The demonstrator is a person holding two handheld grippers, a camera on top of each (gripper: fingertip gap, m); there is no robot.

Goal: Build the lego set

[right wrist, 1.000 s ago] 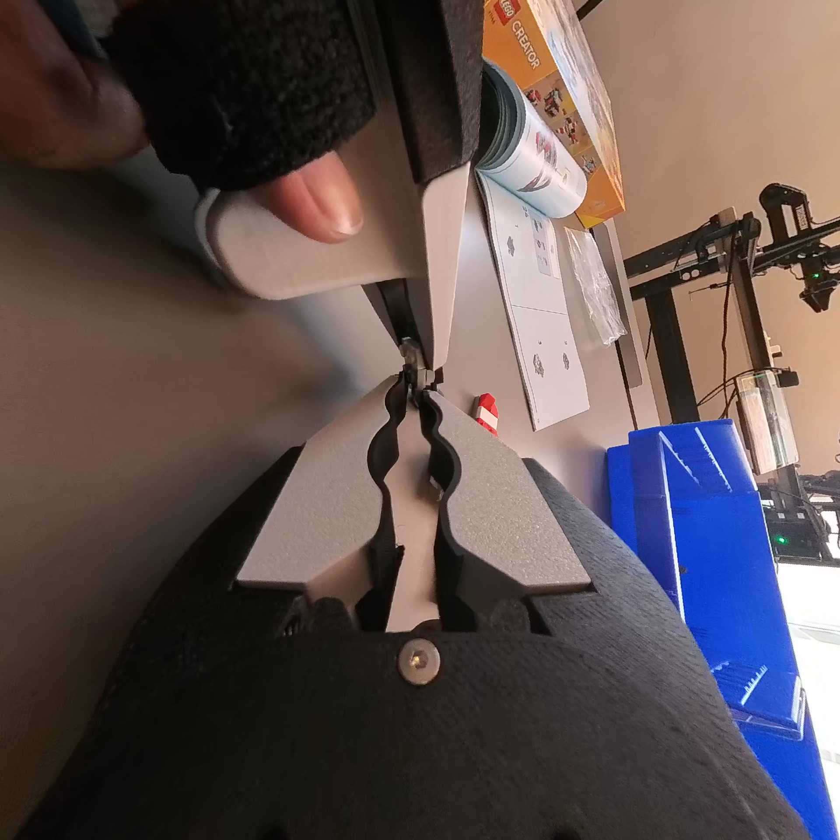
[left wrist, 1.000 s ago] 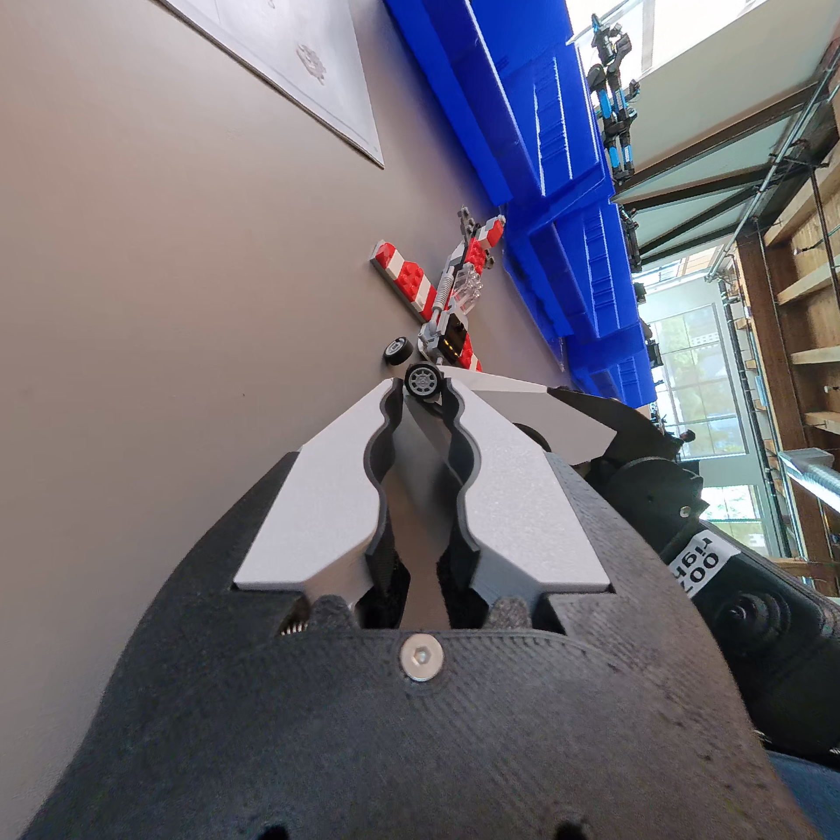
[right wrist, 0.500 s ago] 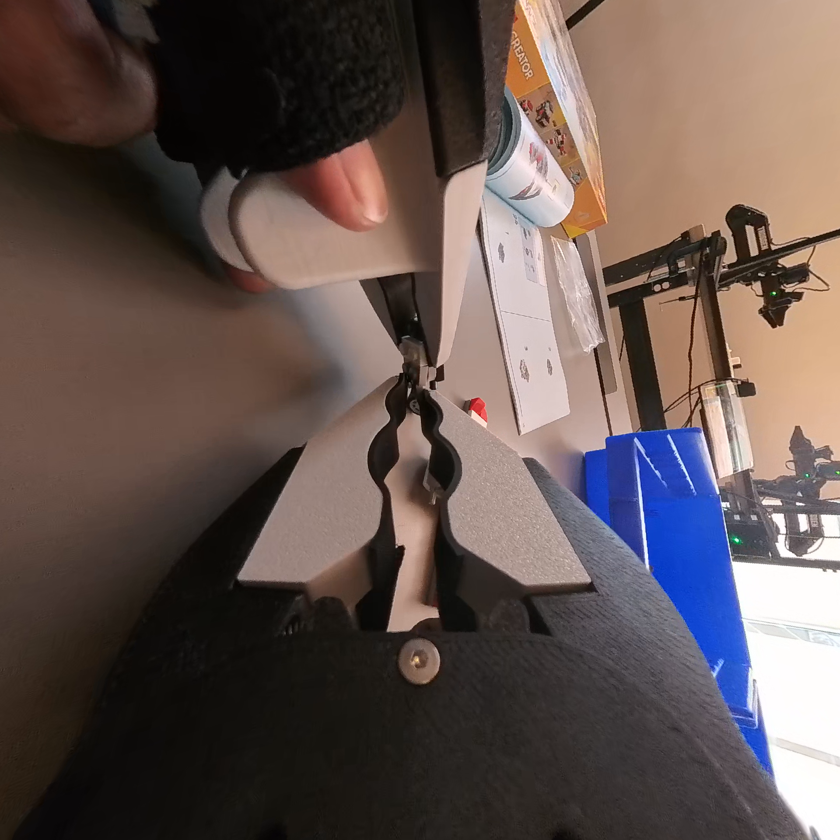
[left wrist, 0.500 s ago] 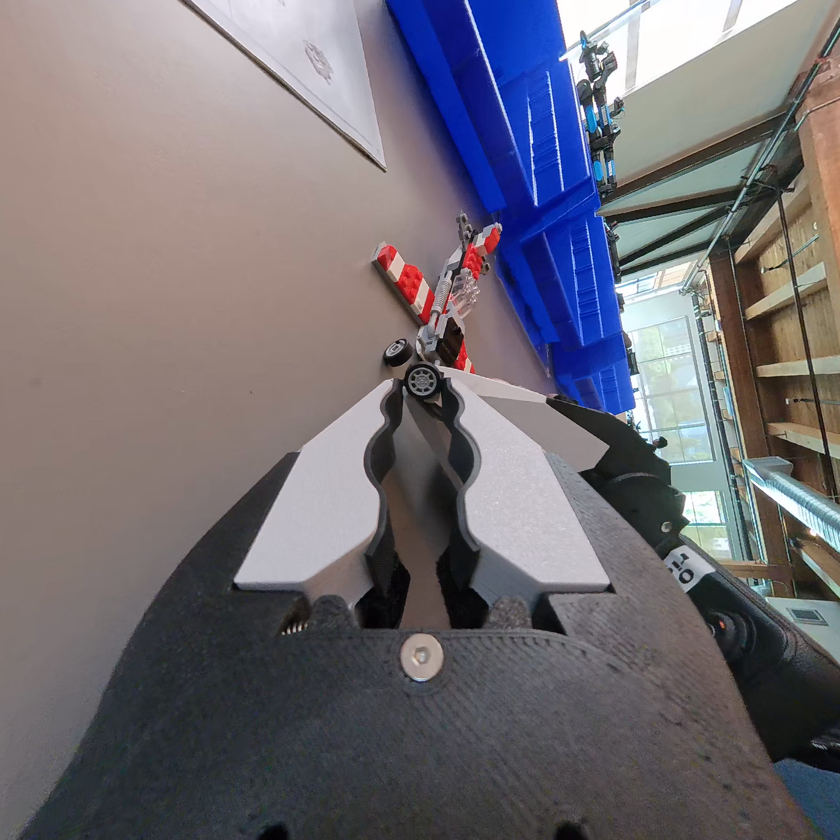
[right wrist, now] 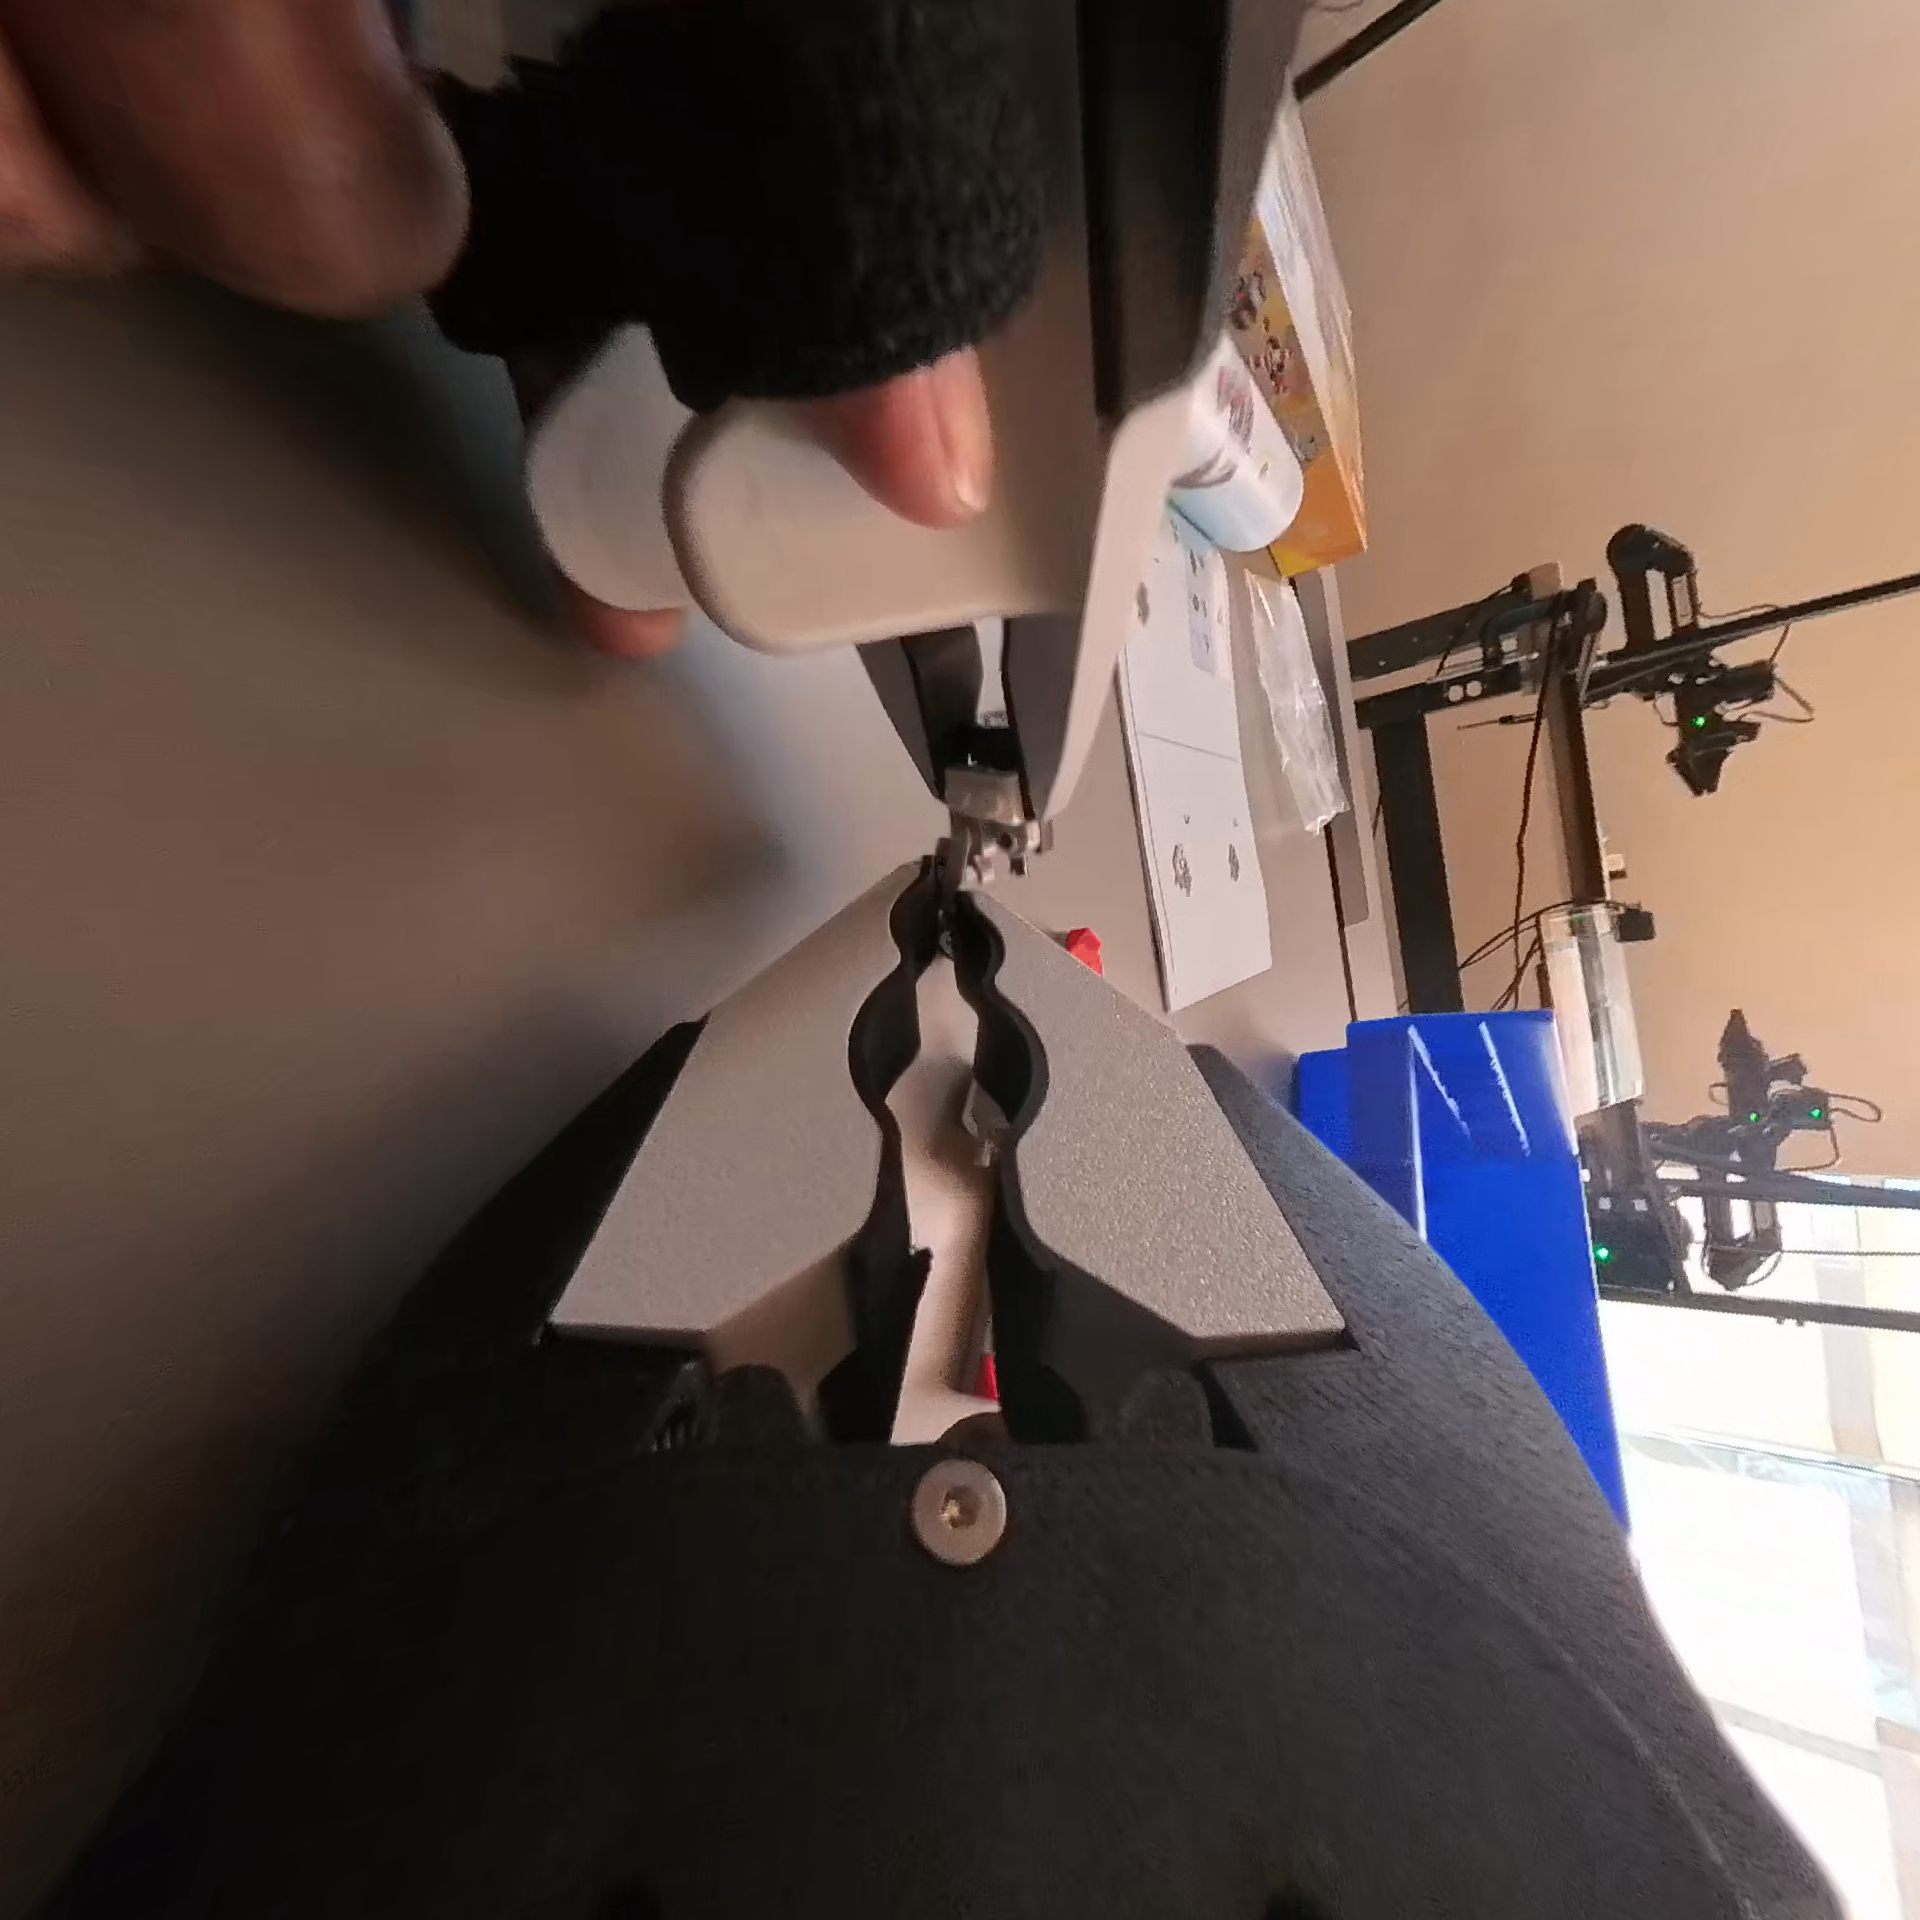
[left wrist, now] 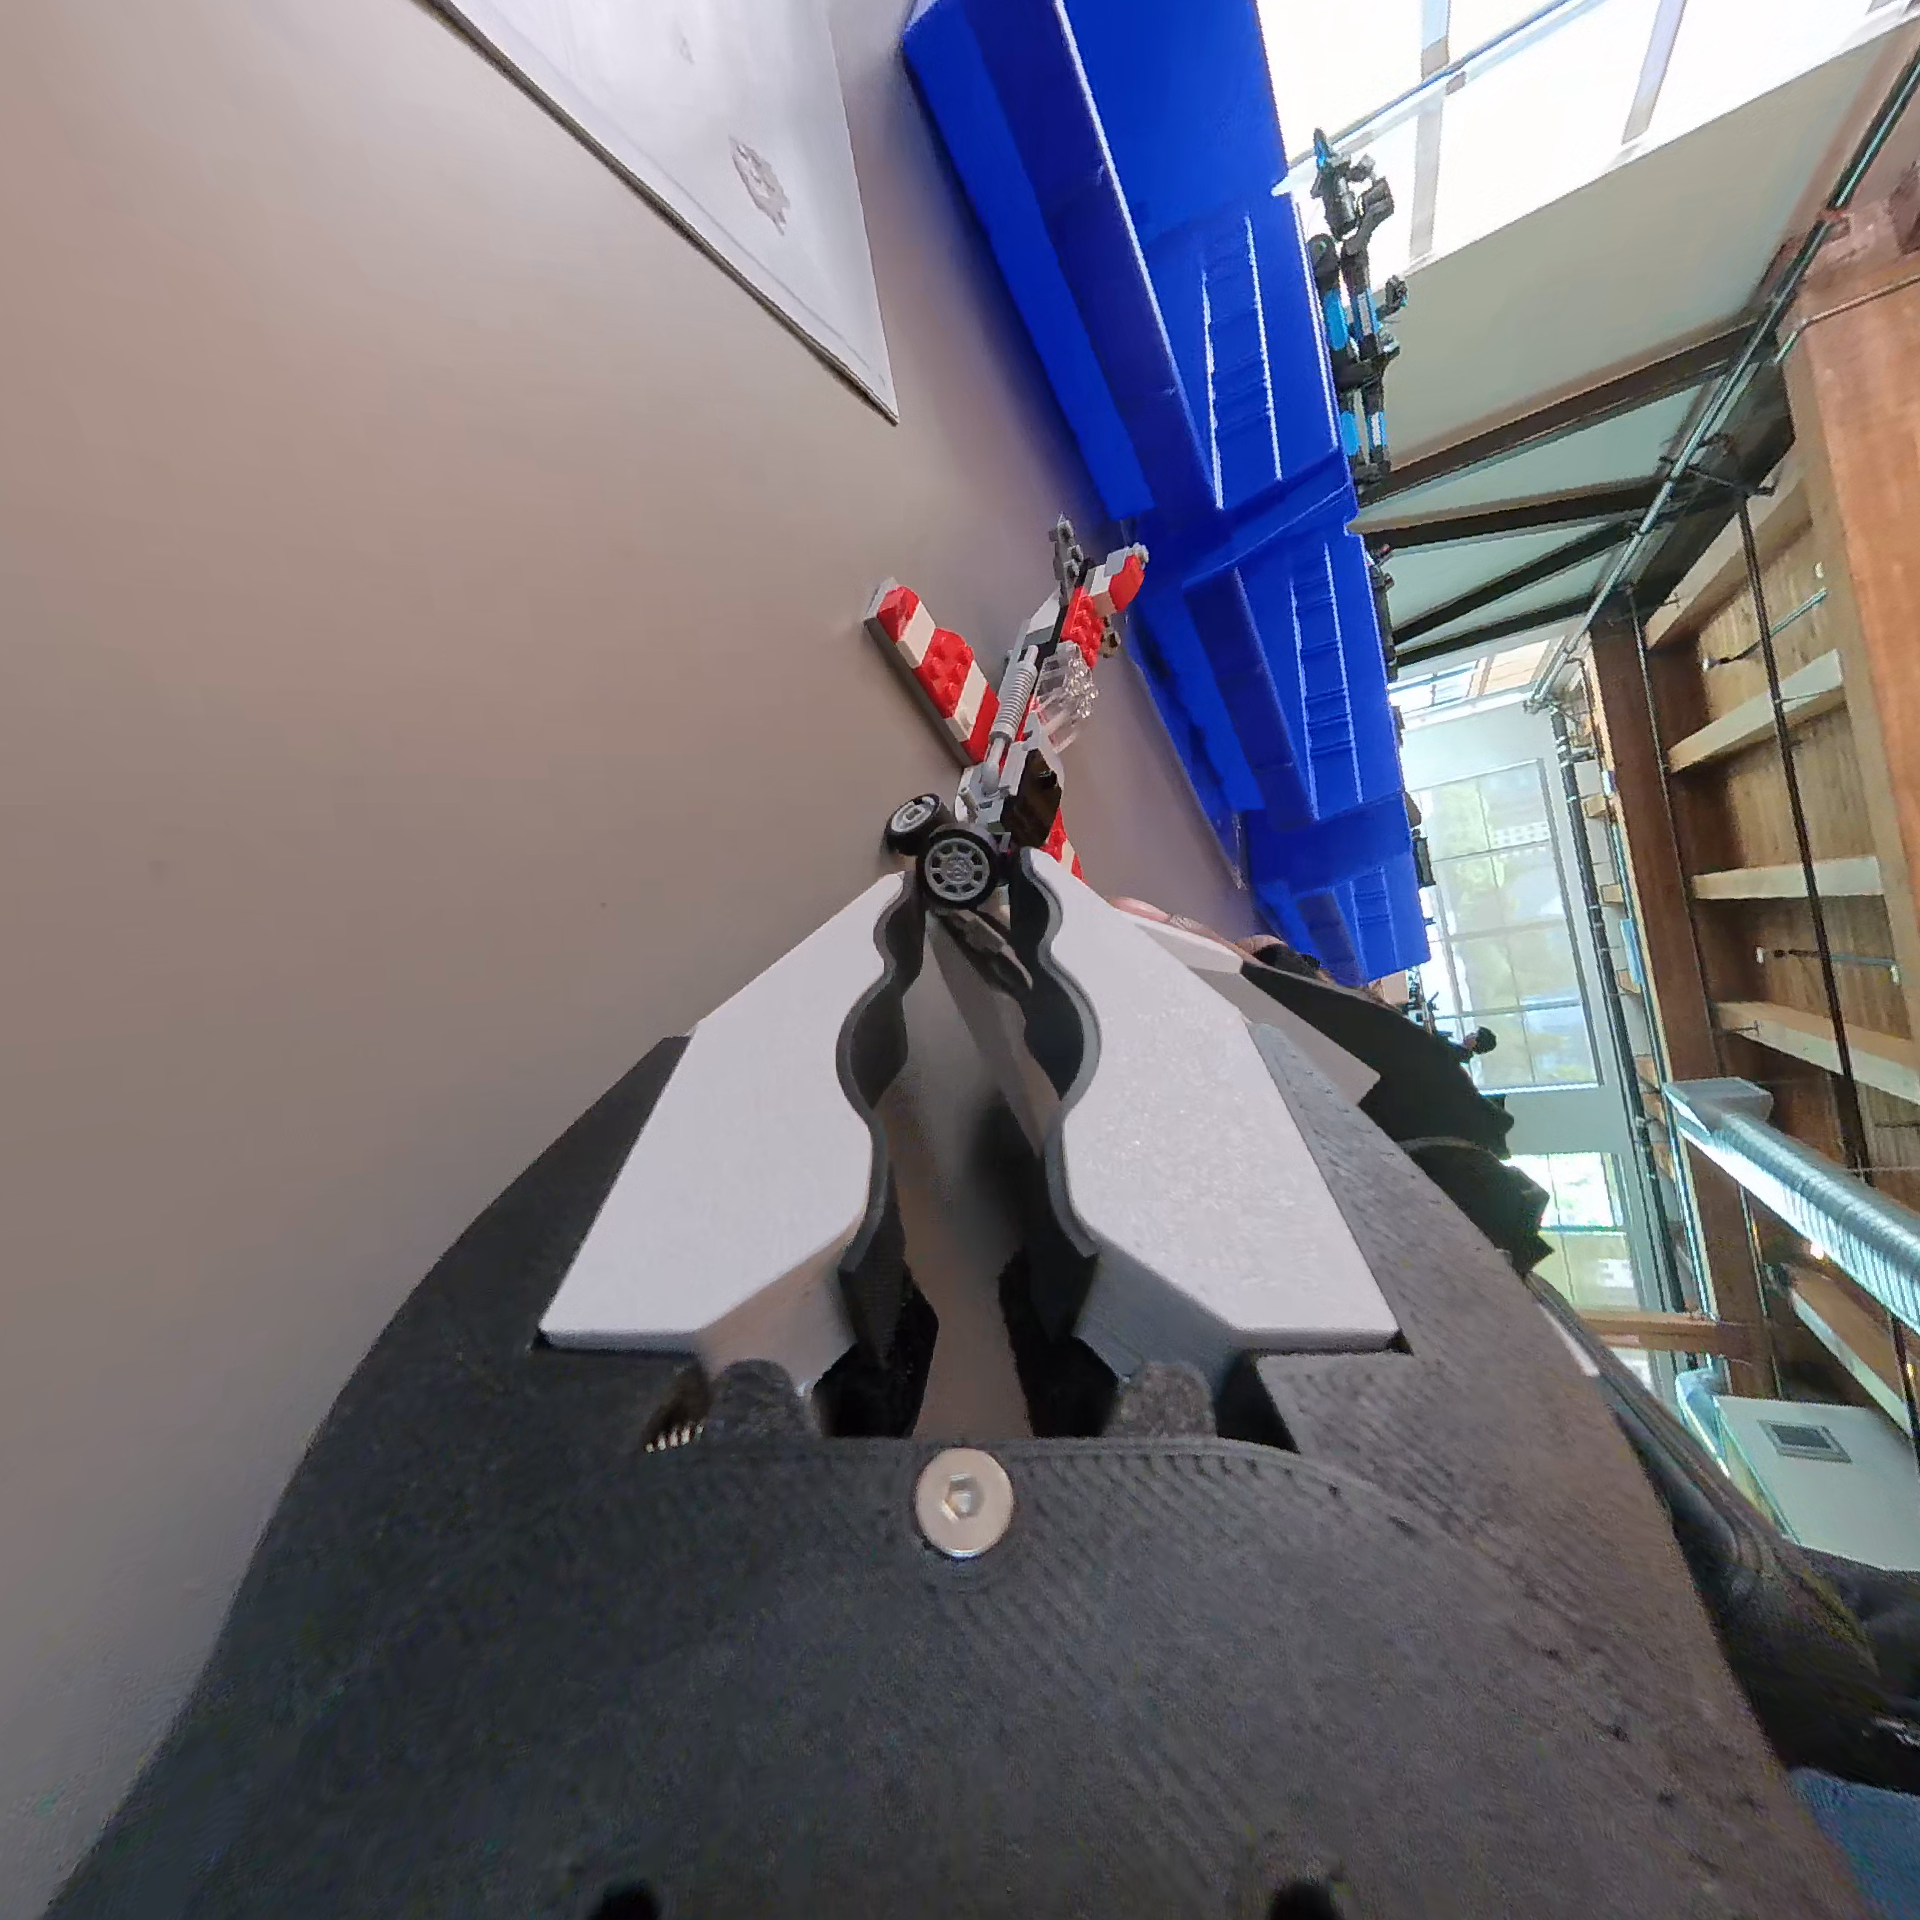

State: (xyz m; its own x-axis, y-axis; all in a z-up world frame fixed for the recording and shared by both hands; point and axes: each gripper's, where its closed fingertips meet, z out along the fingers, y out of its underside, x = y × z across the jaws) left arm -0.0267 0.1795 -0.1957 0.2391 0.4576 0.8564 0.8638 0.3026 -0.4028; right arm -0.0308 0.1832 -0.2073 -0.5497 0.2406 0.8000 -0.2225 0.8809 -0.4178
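Left wrist view: the left gripper (left wrist: 961, 878) has its jaws drawn close, pinching a small black wheel (left wrist: 961, 864) with a grey hub at the very tips. The wheel sits just in front of the red-and-white plane model (left wrist: 1023, 691), whose grey axle block lies directly beyond the tips; whether wheel and axle touch cannot be told. A second wheel (left wrist: 914, 816) is seen just left of the first, beside the model's near end. The model's wing rests on the grey table (left wrist: 364, 623). Blue bins (left wrist: 1195, 364) stand behind the model, and a white instruction sheet (left wrist: 707, 156) lies at the upper left.

Right wrist view: the right gripper (right wrist: 948, 904) has its jaws pressed nearly together on a small grey part (right wrist: 982, 821) of the model at the tips. The left gripper comes down from above, its fingers meeting that same part, held by a gloved hand (right wrist: 810, 260). A red piece (right wrist: 1086, 943) shows just beyond the right finger. Farther off lie the sheet, a plastic bag (right wrist: 1288, 717) and an orange box (right wrist: 1314, 416).
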